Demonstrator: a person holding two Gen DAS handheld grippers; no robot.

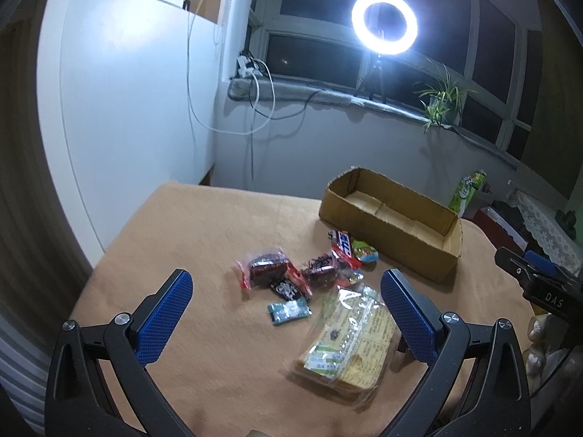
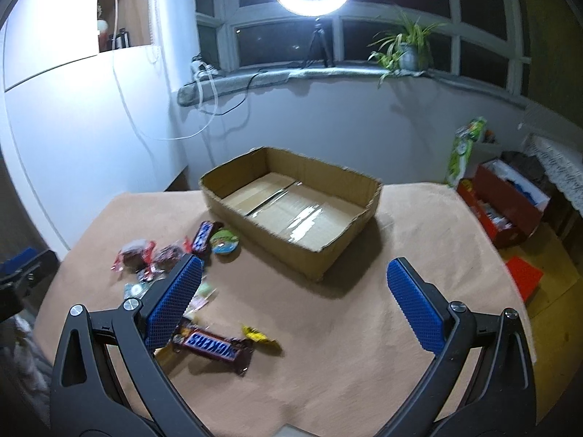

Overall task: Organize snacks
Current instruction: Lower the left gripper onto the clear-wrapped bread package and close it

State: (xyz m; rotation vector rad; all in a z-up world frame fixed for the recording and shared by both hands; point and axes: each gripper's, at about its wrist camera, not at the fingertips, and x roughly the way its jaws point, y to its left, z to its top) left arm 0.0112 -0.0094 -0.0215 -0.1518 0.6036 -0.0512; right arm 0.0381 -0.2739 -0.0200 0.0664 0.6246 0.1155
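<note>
An open cardboard box (image 1: pixel 426 255) (image 2: pixel 269 225) with nothing inside stands at the far side of the tan table. Snacks lie in front of it: red-wrapped dark cakes (image 1: pixel 266 267) (image 2: pixel 133 255), a Snickers bar (image 2: pixel 215 347), a second one (image 2: pixel 202 235) near a round green cup (image 2: pixel 225 241), a yellow candy (image 2: pixel 257 335), a small teal packet (image 1: pixel 289 309) and a clear bag of crackers (image 1: pixel 346 342). My left gripper (image 1: pixel 286 313) hovers open over the snack pile. My right gripper (image 2: pixel 295 302) is open above bare cloth, with the Snickers bar below its left finger.
A ring light (image 1: pixel 384 23) on a tripod and a potted plant (image 2: pixel 410 49) stand on the window sill behind. A red box (image 2: pixel 501 205) and a green carton (image 2: pixel 462 153) sit to the right, off the table. The other gripper (image 1: pixel 535 276) shows at the right edge.
</note>
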